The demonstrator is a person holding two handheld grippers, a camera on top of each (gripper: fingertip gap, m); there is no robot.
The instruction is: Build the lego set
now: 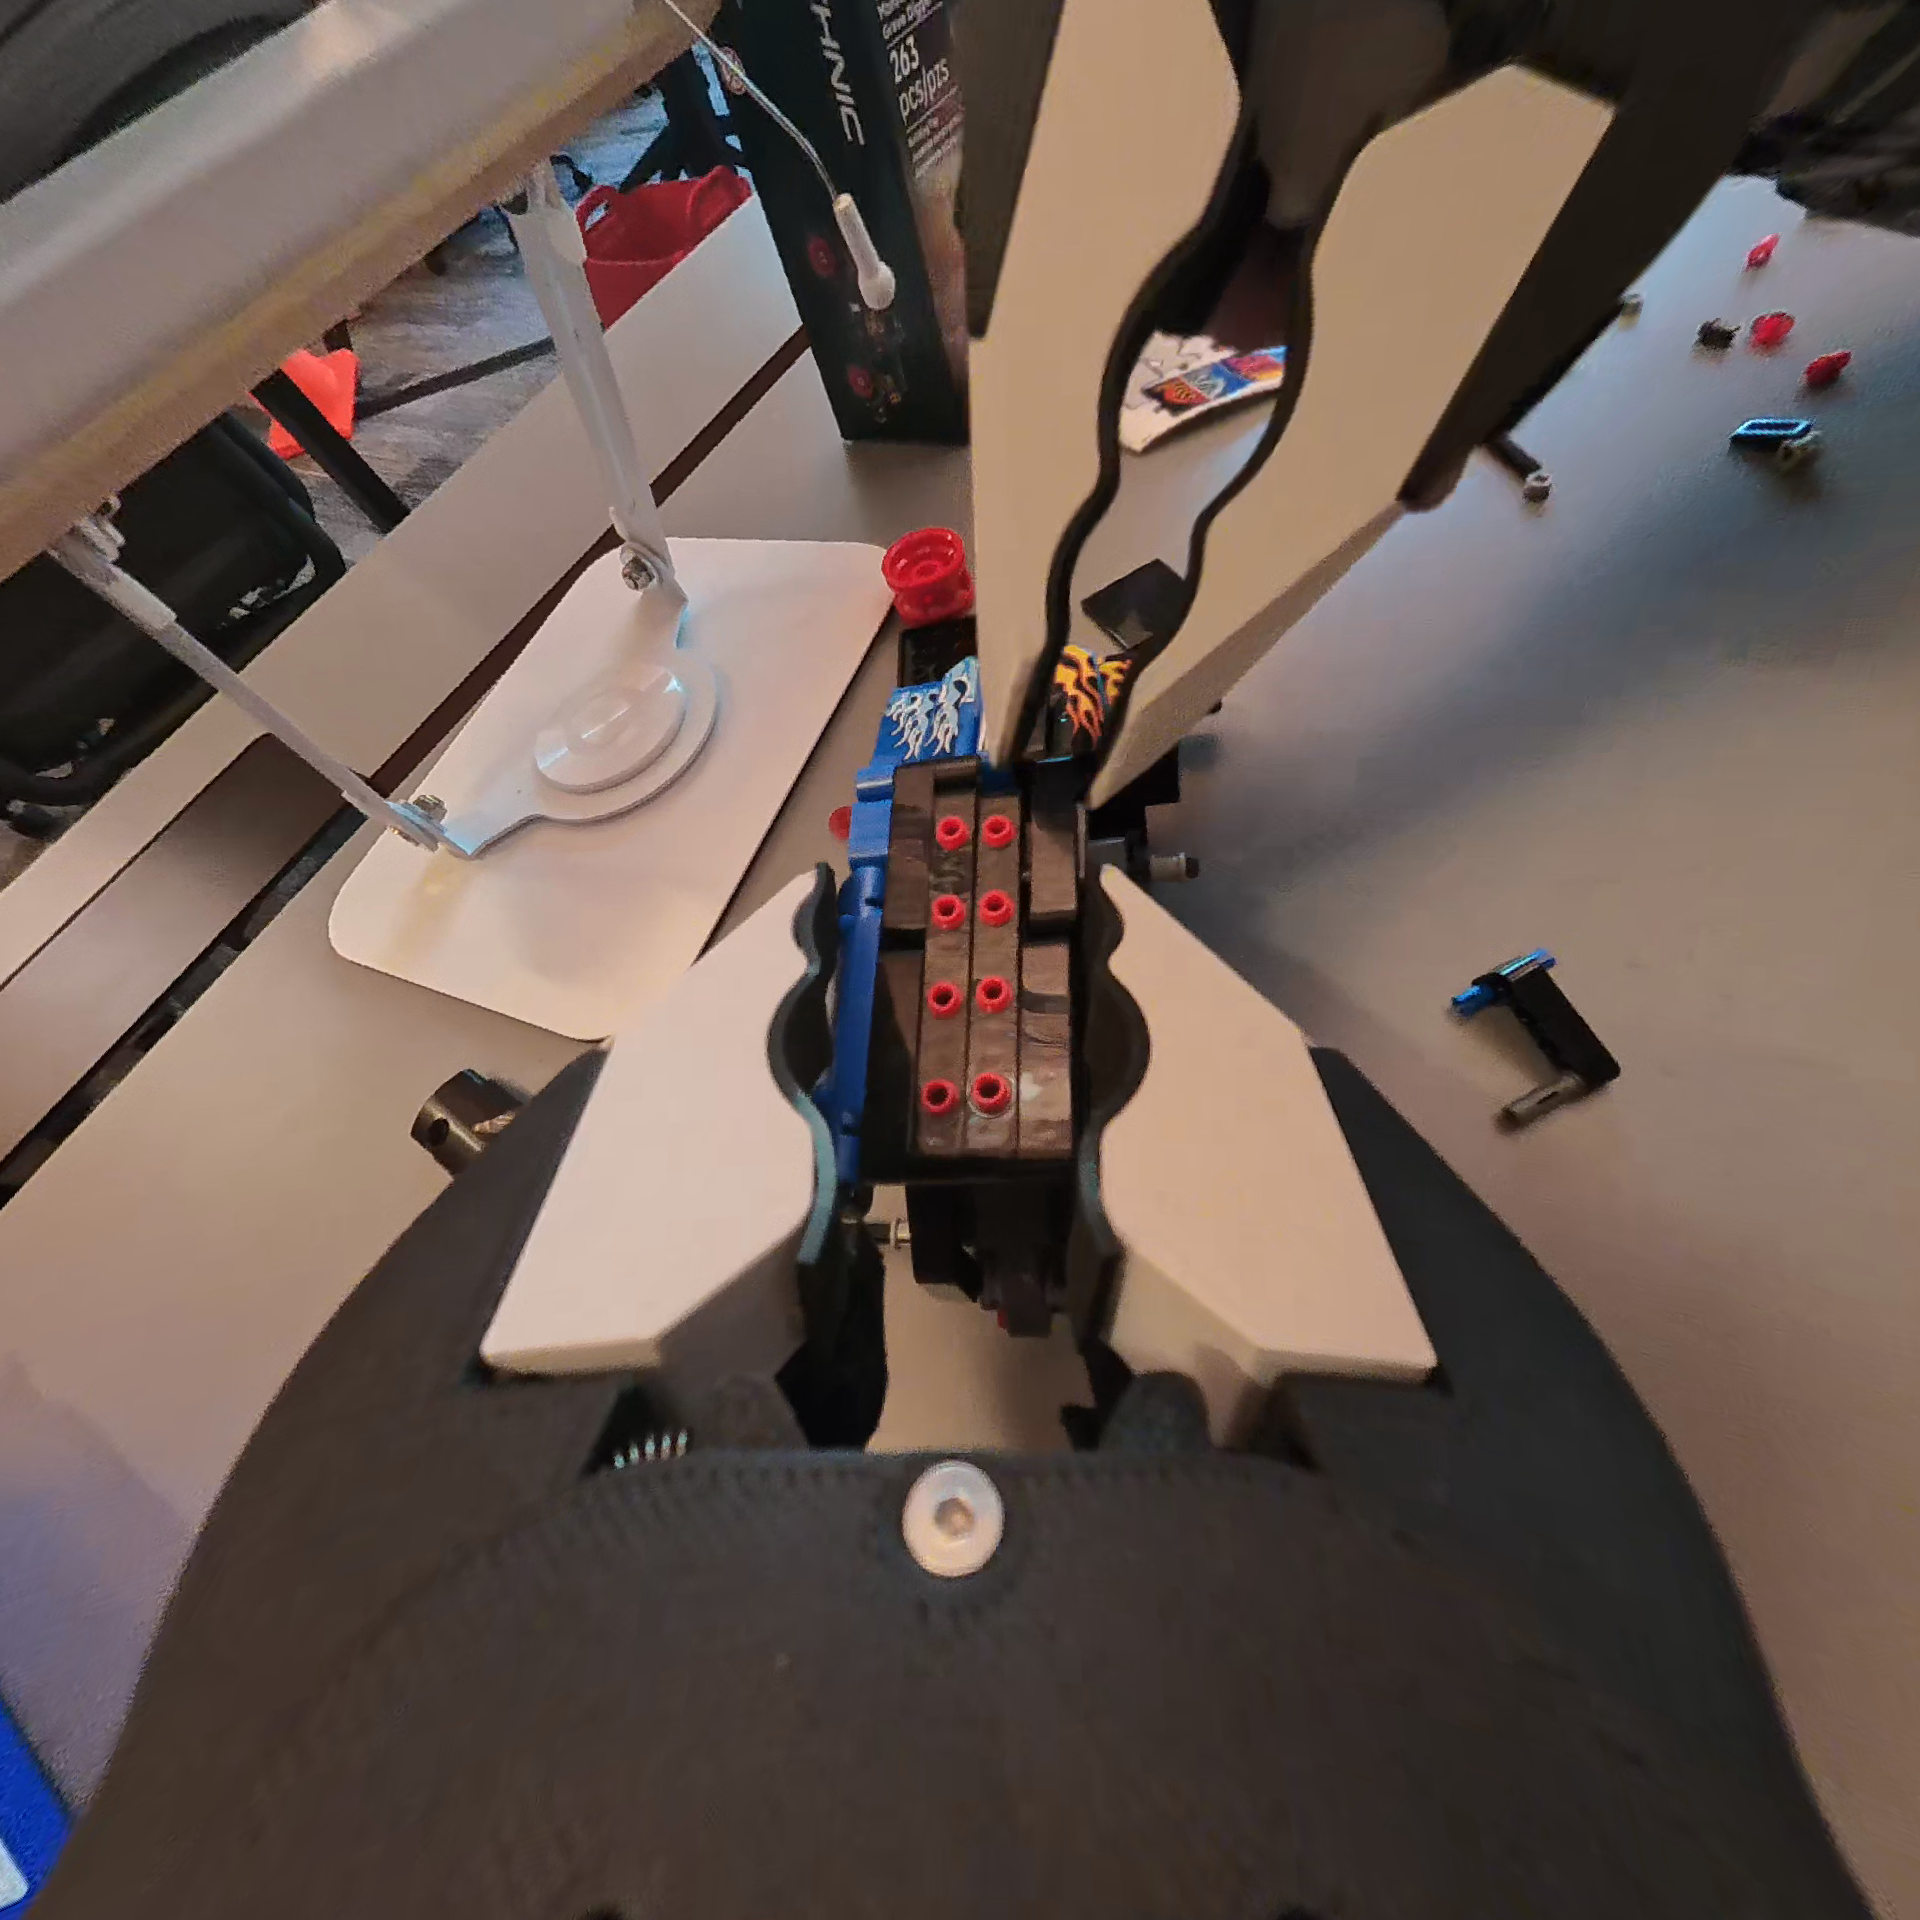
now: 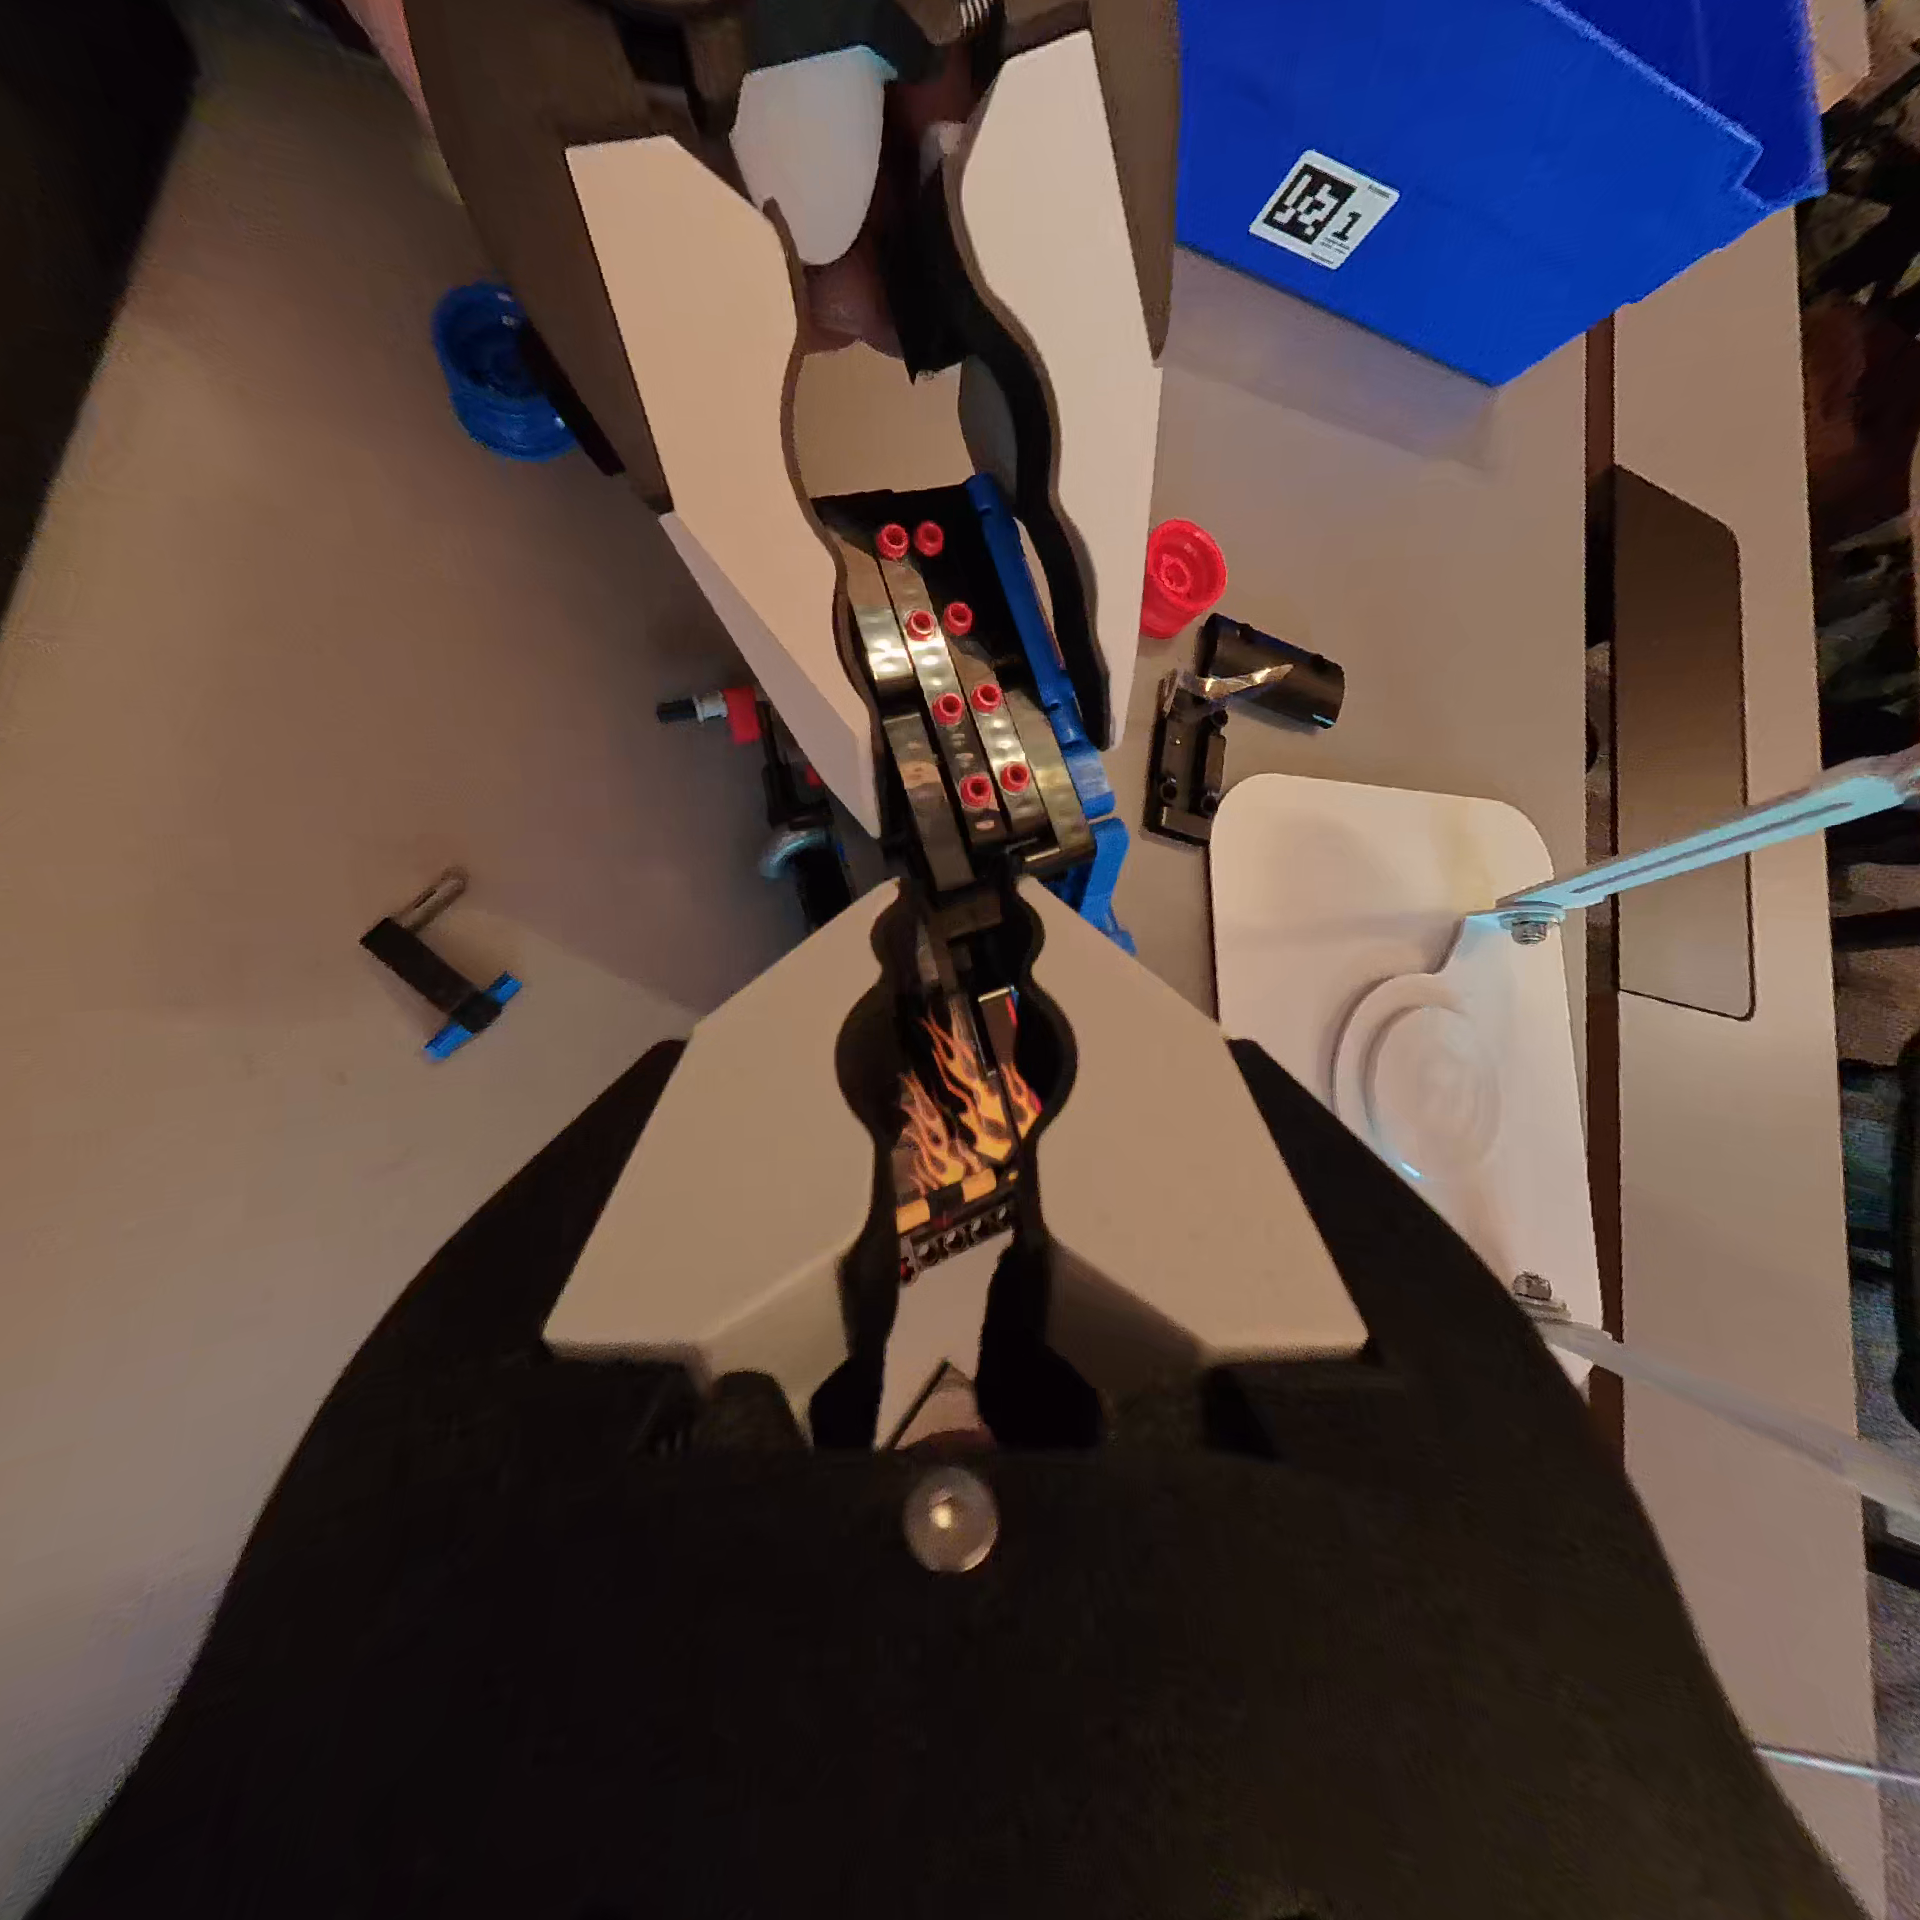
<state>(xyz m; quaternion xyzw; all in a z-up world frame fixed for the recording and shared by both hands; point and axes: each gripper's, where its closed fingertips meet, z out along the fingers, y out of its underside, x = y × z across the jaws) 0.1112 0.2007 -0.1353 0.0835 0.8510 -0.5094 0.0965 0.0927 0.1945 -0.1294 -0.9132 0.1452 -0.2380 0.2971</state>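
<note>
A black and blue Lego model (image 1: 977,977) with rows of red pins and flame-patterned panels is held between both grippers above the table. My left gripper (image 1: 961,894) is shut on its black beam body. My right gripper (image 2: 961,914) is shut on the other end, by the orange flame panel (image 2: 961,1122). In the left wrist view the right gripper (image 1: 1049,758) comes in from the top. In the right wrist view the left gripper (image 2: 987,769) comes in from the top around the model (image 2: 951,686).
A white lamp base (image 1: 623,769) stands left of the model, a red wheel hub (image 1: 928,575) and the set's box (image 1: 883,208) behind it. Loose pieces (image 1: 1538,1023) lie on the right. A blue bin (image 2: 1475,156) and a blue wheel rim (image 2: 499,374) show in the right wrist view. Less than 4 cm separates the two grippers' tips.
</note>
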